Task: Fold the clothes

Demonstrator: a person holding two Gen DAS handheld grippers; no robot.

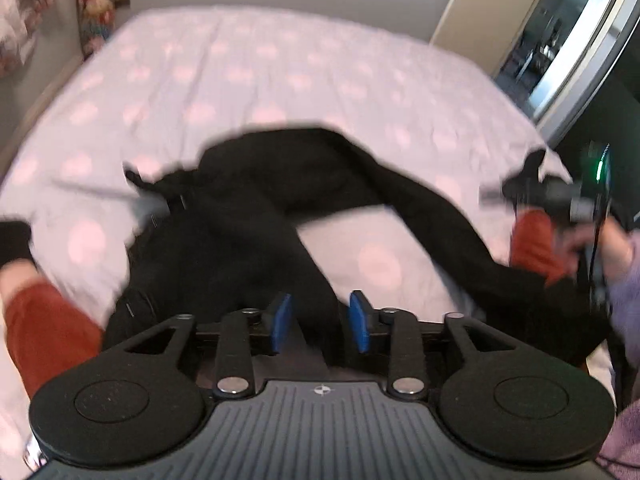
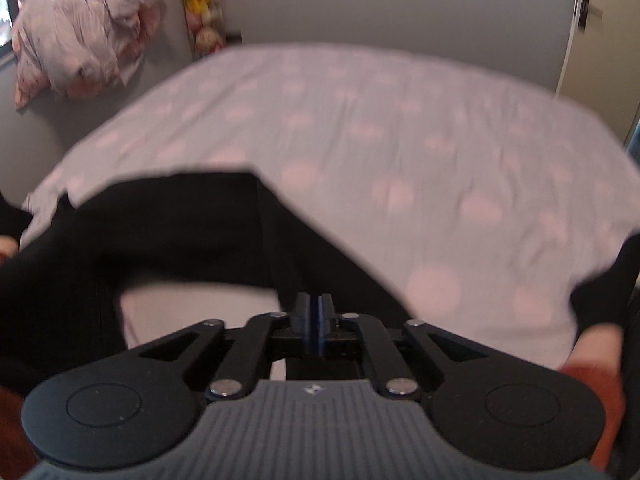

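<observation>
Black trousers (image 1: 248, 216) lie spread and rumpled on the bed, one leg running to the right. My left gripper (image 1: 320, 320) is open, its blue pads (image 1: 280, 320) apart just above the near edge of the trousers. My right gripper (image 2: 314, 320) is shut on black cloth of the trousers (image 2: 160, 224), which stretch away to the left. The right gripper also shows at the right edge of the left wrist view (image 1: 516, 192), blurred.
The bed (image 1: 280, 80) has a lilac sheet with pink dots. A rust-red garment (image 1: 48, 328) lies at its near left edge and near right (image 1: 532, 244). A bundle of pink bedding (image 2: 80, 52) hangs at the far left. A doorway (image 1: 560, 40) is at the right.
</observation>
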